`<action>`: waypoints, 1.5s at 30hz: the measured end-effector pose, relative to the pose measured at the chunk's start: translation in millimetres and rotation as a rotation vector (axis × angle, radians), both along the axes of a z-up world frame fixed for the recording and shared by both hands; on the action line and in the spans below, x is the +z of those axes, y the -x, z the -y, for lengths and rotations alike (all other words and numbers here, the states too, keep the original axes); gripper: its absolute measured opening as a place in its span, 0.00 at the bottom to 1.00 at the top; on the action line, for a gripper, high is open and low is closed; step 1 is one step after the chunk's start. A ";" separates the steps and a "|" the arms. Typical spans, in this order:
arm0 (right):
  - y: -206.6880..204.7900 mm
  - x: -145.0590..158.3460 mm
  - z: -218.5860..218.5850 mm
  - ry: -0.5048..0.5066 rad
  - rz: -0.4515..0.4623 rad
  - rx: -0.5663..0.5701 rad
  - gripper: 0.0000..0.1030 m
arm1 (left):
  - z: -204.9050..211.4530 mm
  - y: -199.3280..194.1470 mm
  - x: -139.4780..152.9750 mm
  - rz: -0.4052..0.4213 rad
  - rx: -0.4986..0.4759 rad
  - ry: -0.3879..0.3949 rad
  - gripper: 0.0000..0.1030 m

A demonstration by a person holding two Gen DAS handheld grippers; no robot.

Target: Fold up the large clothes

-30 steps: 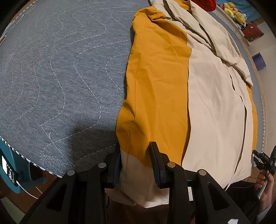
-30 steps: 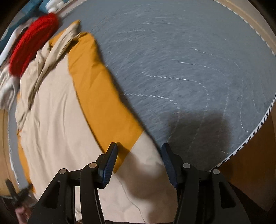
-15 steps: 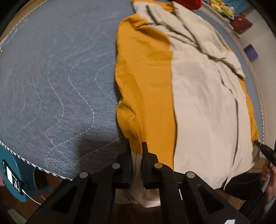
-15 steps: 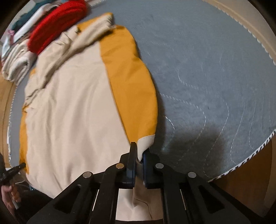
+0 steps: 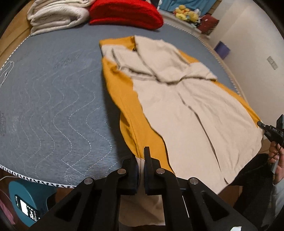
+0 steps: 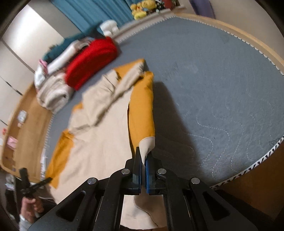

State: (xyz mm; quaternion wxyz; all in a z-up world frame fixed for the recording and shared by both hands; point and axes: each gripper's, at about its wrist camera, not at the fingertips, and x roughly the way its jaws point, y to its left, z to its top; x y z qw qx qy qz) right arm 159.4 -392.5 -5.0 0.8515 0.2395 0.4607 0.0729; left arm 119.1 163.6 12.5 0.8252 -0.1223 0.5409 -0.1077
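Both tongs, left [image 5: 140, 158] and right [image 6: 143, 156], have clamped onto the near hem corners of the orange-and-beige garment [image 5: 177, 110] and lifted them off the grey mattress [image 5: 53, 92]; we judge the lengthwise fold toward the red blanket [image 5: 124, 14] is starting.

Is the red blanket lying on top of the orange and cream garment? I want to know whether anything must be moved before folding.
No. The red blanket sits beyond the garment, with bare grey mattress between them.
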 end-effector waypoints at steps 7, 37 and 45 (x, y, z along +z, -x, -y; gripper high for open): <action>68.8 42.9 41.6 -0.055 0.033 -0.038 0.03 | -17.6 36.6 21.8 -0.034 -0.054 0.090 0.03; -186.1 -73.9 56.9 0.050 -0.149 -0.077 0.03 | -47.9 -169.9 -103.1 -0.198 0.280 0.242 0.05; -221.6 -84.3 55.2 0.012 -0.199 -0.024 0.10 | -77.5 -165.4 -103.5 -0.227 0.320 0.318 0.20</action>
